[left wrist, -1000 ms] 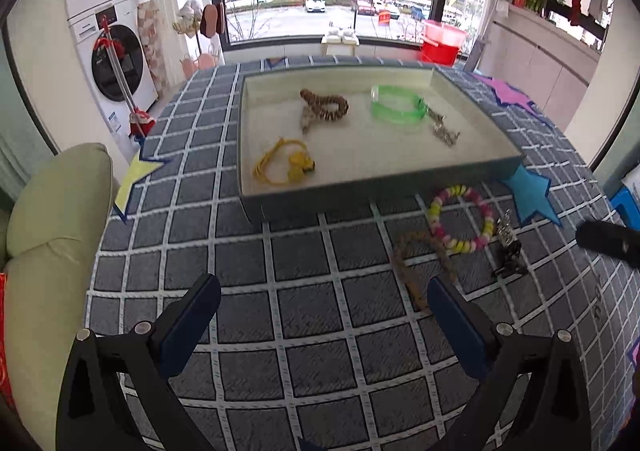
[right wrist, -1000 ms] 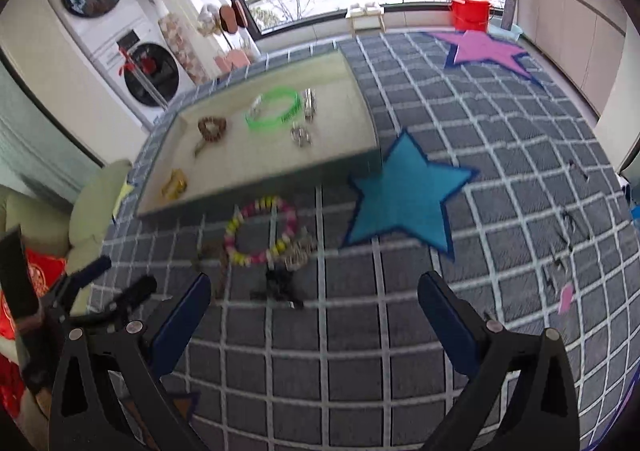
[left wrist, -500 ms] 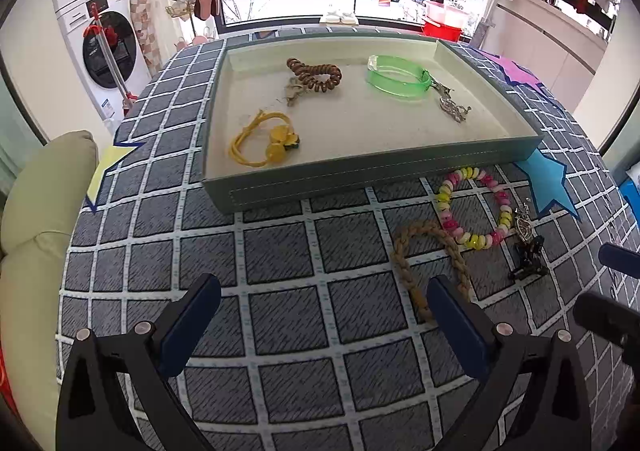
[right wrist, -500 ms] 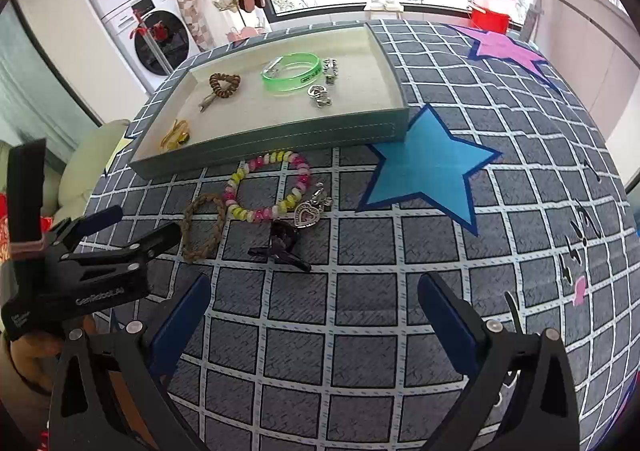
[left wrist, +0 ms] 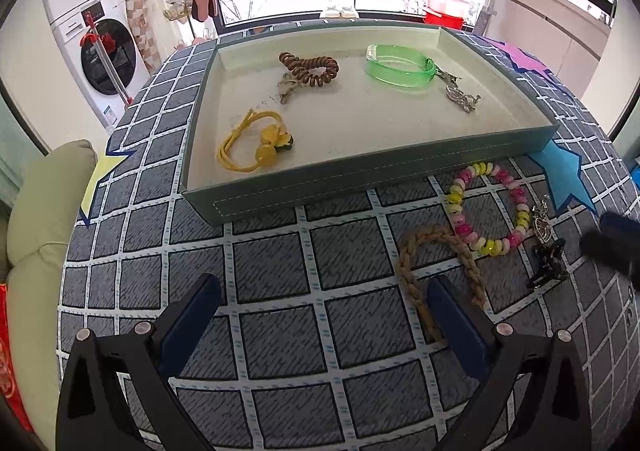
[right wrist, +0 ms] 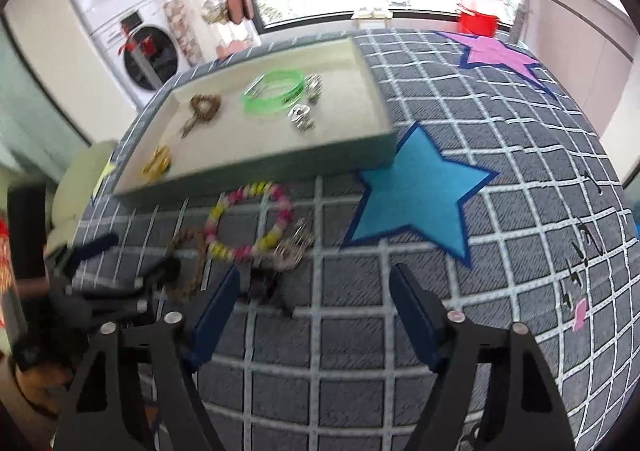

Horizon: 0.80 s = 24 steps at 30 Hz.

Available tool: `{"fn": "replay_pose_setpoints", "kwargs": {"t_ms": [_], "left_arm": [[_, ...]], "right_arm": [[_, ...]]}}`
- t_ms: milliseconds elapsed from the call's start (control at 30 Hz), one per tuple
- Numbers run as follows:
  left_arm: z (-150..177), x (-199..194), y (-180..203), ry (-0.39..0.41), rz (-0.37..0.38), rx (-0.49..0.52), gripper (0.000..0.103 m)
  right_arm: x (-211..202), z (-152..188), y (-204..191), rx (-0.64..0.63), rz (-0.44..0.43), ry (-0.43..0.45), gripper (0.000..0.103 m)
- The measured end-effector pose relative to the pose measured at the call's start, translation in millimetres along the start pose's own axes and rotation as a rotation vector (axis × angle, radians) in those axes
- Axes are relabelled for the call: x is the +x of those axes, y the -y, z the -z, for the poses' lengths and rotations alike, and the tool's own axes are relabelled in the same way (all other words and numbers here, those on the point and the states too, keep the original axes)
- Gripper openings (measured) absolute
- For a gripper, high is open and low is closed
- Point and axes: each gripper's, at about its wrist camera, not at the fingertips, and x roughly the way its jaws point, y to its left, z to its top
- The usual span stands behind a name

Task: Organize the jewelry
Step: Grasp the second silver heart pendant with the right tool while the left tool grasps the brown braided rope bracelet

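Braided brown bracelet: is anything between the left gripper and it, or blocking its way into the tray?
Nothing visible blocks the left gripper; the braided brown bracelet lies beside its right finger. The beaded bracelet touches its far end. The tray near wall must be cleared.

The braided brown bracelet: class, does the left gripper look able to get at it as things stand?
Probably yes. The braided brown bracelet lies uncovered on the cloth beside the left gripper, whose fingers stand apart with nothing between.
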Motion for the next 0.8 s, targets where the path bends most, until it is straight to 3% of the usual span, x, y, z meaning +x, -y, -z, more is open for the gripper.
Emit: {"fn": "replay_pose_setpoints", "kwargs": {"t_ms": [200,467,633,700,767,800], "left_arm": [[-1.5,-0.2,4.8,0.010,-0.007,0.011,0.103],[-2.0,-3.0,9.5,0.024,0.007,0.025,0.103],[-1.0,-9.3,19.5,0.032,0.032,0.058,0.083],[-0.6,-11.4,23.3,0.037,0.039,0.077,0.075],[-0.5,-13.2,26.8,0.038,0.052,0.092,0.065],[-0.4,-14.3,29.4,0.036,0.073,0.102,0.051]], "right_arm": [[26.8,-13.5,6.8,0.022,0.011,-0.047,0.054],[36.8,-6.9,-22.7,-0.137,0.053,-0.041,0.049],[39.6,-5.3,-32.2,-0.191,0.095,-0.044,0.034],[38.4,-3.6,-33.6,-0.217,0.097,-0.041,0.020],[37.4,-3.0,-33.9,-0.212,0.092,-0.042,0.019],[37.0,-2.6,-33.2,-0.207,0.091,-0.040,0.019]]}}
